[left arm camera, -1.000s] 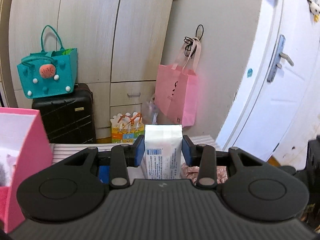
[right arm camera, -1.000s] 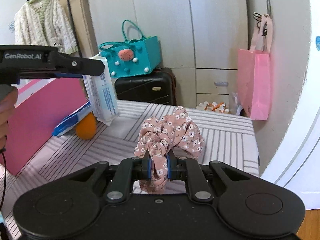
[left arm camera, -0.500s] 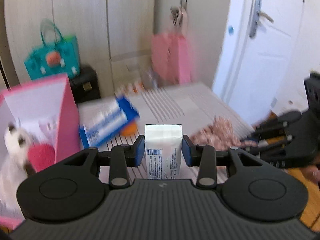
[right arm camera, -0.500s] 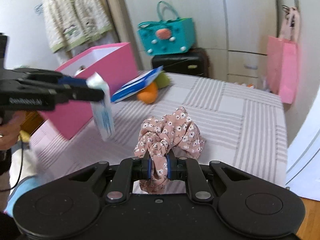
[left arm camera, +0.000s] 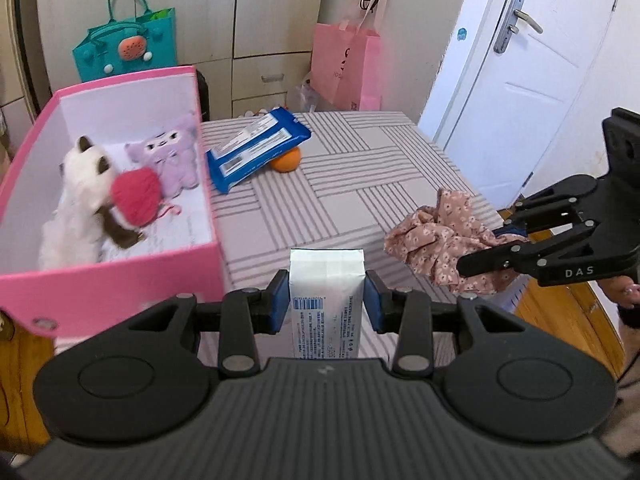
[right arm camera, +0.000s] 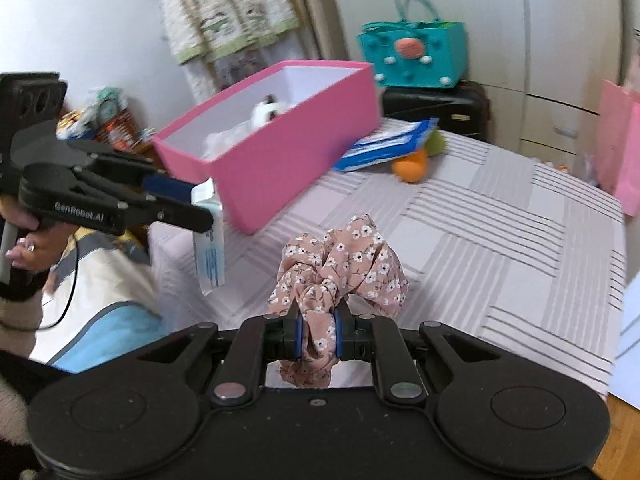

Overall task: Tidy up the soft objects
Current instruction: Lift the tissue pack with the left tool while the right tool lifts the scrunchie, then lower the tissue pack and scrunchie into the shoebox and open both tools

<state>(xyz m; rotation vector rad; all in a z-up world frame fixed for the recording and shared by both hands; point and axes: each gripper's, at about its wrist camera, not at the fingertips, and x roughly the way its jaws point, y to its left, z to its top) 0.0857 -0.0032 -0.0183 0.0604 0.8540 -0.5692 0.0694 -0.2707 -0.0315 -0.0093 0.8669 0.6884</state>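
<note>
My left gripper (left arm camera: pixel 326 306) is shut on a white tissue pack (left arm camera: pixel 326 296), held above the table's near edge, just right of the pink box (left arm camera: pixel 120 280); it also shows in the right wrist view (right arm camera: pixel 208 240). My right gripper (right arm camera: pixel 317 332) is shut on a pink floral scrunchie (right arm camera: pixel 340 264), held over the table's front edge; the scrunchie also shows in the left wrist view (left arm camera: pixel 444 236). The box holds a white-brown plush (left arm camera: pixel 78 204), a red yarn ball (left arm camera: pixel 136 196) and a purple cat plush (left arm camera: pixel 172 156).
A blue wipes pack (left arm camera: pixel 256 148) leans on an orange ball (left arm camera: pixel 286 160) at the back of the striped table (left arm camera: pixel 360 184). A teal bag (left arm camera: pixel 126 46) on a black suitcase, a pink bag (left arm camera: pixel 346 64) and a white door (left arm camera: pixel 532 80) stand behind.
My left gripper has tilted down and pulled back toward the box's near right corner with the tissue pack. My right gripper has swung left with the scrunchie, bringing the box into view.
</note>
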